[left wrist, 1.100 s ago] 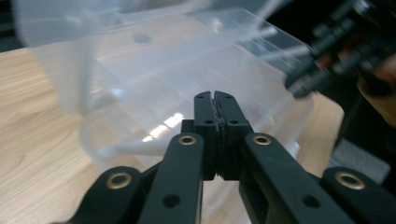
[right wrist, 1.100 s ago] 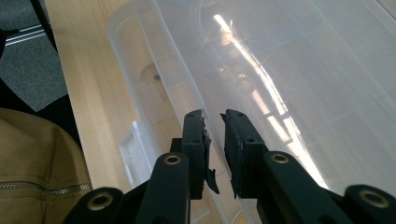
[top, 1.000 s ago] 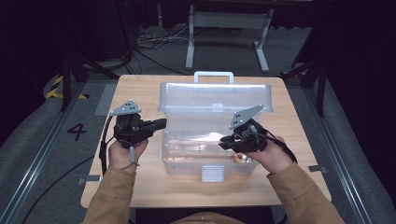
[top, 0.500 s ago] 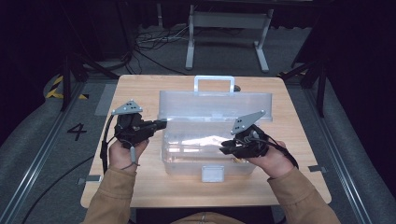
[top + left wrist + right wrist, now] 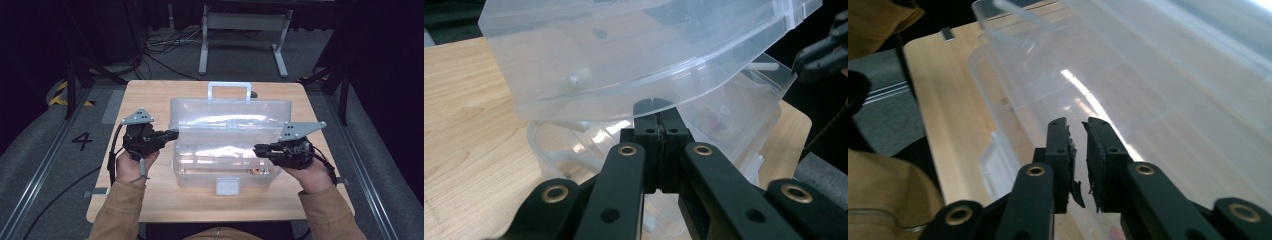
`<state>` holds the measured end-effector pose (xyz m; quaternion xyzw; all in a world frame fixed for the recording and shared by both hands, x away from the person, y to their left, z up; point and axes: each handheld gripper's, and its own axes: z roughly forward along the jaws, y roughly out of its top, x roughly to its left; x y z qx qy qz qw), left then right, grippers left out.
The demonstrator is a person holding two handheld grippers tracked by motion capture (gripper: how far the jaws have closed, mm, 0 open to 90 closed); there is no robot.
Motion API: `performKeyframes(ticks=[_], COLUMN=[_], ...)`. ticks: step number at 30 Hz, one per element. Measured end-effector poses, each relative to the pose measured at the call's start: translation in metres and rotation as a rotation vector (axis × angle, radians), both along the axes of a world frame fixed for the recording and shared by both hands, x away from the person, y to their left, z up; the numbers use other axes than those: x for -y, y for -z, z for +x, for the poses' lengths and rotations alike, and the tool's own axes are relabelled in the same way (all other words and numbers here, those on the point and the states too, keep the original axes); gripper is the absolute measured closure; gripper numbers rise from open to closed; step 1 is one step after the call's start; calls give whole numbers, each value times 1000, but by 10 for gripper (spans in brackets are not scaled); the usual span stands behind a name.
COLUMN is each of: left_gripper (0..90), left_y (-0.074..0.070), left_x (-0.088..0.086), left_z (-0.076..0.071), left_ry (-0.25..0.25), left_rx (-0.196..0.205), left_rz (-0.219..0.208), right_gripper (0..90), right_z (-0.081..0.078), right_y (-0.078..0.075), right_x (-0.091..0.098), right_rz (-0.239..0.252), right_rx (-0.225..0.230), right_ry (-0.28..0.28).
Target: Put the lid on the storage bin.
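Note:
A clear plastic toolbox [image 5: 200,170] stands mid-table with its lid [image 5: 230,117] raised and tilted; its handle [image 5: 229,92] shows at the far side. My left gripper [image 5: 174,134] is at the box's left end. Its jaws are shut, and its tip [image 5: 657,107] sits right under the lid's rim [image 5: 624,50]. My right gripper [image 5: 257,149] is at the box's right end, beside the clear wall [image 5: 1148,75]. Its jaws [image 5: 1077,125] have just been closing and keep a narrow gap with nothing between them.
The wooden table [image 5: 150,100] has bare room left and right of the box. A white latch [image 5: 227,186] hangs on the box's front. Small coloured bits [image 5: 257,171] lie inside. Cables and a metal stand [image 5: 245,30] are on the floor beyond.
My right hand has moved to the right, away from the box's middle. The lid's top edge sits a little lower than a second ago. The left hand has kept still.

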<state>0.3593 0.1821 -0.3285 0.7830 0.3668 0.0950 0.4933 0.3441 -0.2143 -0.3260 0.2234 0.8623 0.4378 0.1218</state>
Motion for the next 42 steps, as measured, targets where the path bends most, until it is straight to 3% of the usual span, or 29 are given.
performKeyframes(ticks=[7, 16, 26, 33, 42], left_gripper=[896, 896, 891, 881, 878], left_y=[0, 0, 0, 0, -2], left_x=[3, 2, 2, 6, 10], left_z=[-1, -1, 0, -3, -4], left_ry=[9, 19, 40, 51, 72], left_rx=[4, 0, -20, -31, -59], left_rz=[38, 44, 60, 97, 149], right_gripper=[894, 895, 895, 895, 895], right_z=[6, 9, 9, 10, 11], right_y=[6, 9, 10, 10, 11], right_x=[31, 59, 77, 83, 82], right_rz=[66, 129, 175, 181, 156], right_rx=[21, 1, -24, -43, -61], right_ry=[100, 156, 178, 189, 203])
